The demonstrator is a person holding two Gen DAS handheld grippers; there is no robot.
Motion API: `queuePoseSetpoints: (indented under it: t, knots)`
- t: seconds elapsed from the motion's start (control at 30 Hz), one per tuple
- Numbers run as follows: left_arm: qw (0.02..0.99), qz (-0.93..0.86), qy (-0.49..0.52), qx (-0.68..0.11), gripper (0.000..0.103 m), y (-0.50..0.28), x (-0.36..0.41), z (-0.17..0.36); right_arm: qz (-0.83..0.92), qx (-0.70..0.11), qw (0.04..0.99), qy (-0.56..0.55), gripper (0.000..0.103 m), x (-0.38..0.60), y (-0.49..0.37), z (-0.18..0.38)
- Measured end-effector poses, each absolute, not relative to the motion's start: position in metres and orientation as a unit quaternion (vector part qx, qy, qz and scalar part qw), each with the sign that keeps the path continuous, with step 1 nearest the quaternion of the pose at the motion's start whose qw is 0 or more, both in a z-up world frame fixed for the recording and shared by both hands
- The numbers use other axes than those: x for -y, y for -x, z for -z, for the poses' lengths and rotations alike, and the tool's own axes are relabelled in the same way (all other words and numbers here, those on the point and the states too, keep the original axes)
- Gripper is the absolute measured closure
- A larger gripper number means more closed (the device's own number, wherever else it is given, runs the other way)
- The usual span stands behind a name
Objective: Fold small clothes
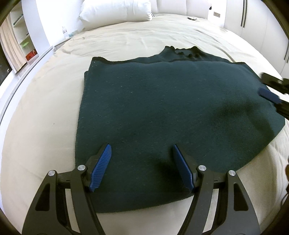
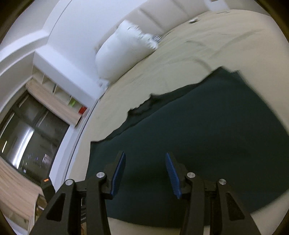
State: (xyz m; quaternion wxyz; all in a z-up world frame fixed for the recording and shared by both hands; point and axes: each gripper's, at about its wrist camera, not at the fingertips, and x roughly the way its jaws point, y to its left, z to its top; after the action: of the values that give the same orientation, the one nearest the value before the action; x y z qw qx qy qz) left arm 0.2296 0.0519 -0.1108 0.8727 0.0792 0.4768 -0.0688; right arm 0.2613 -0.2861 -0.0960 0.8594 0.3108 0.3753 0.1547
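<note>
A dark green knitted sweater (image 1: 171, 108) lies folded flat on the cream bedsheet (image 1: 45, 108), with its collar (image 1: 182, 52) at the far side. My left gripper (image 1: 141, 145) hovers open over the sweater's near edge, nothing between its blue pads. In the left wrist view one blue pad of the right gripper (image 1: 269, 96) shows at the sweater's right edge. In the right wrist view, which is blurred, the right gripper (image 2: 145, 153) stands open above the sweater (image 2: 207, 135) with nothing held.
A white pillow (image 1: 115, 12) rests against the padded headboard at the far end of the bed. A water bottle (image 1: 66, 32) and open shelves (image 1: 23, 41) stand beyond the left side. A dark window (image 2: 27, 135) lies past the bed's edge.
</note>
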Motion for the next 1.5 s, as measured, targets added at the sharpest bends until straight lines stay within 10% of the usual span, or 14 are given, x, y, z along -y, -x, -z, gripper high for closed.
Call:
queuePoseSetpoints:
  t: [0.53,0.7,1.5]
  knots:
    - [0.887,0.049,0.028,-0.457,0.033,-0.218,-0.124,0.092,-0.083,-0.362,0.861,-0.348,0.061,0.364,-0.236,0.125]
    - [0.875,0.001,0.140,-0.463,0.033,-0.215,-0.191,0.088,-0.017,-0.322,0.871,-0.370,0.040,0.398,-0.196,0.107]
    - [0.760,0.167,0.343,-0.526,0.031,-0.276,-0.185,0.123,-0.240,-0.376,0.831,-0.332,0.040,0.279,-0.284,0.074]
